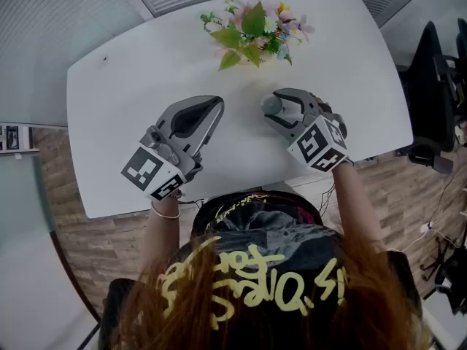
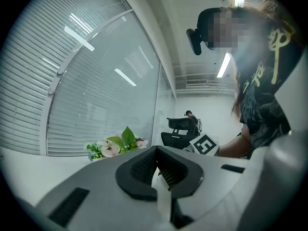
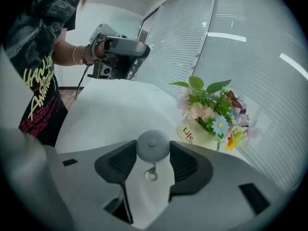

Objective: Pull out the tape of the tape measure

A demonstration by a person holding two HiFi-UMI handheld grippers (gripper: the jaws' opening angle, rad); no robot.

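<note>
A small round grey tape measure [image 3: 153,146] sits between the pads of my right gripper [image 3: 153,150], which is shut on its case. A little metal ring [image 3: 151,175] hangs from the case toward the camera. In the head view the tape measure [image 1: 272,106] shows at the tip of the right gripper [image 1: 281,106], held just above the white table [image 1: 146,64]. My left gripper [image 1: 217,104] hovers a short way to its left, jaws shut with their tips together [image 2: 156,150]. I see nothing held in them. No tape shows between the two grippers.
A small pot of artificial flowers [image 1: 255,31] stands at the far middle of the table, beyond both grippers. Black office chairs [image 1: 434,86] stand off the table's right end. Window blinds run behind the table.
</note>
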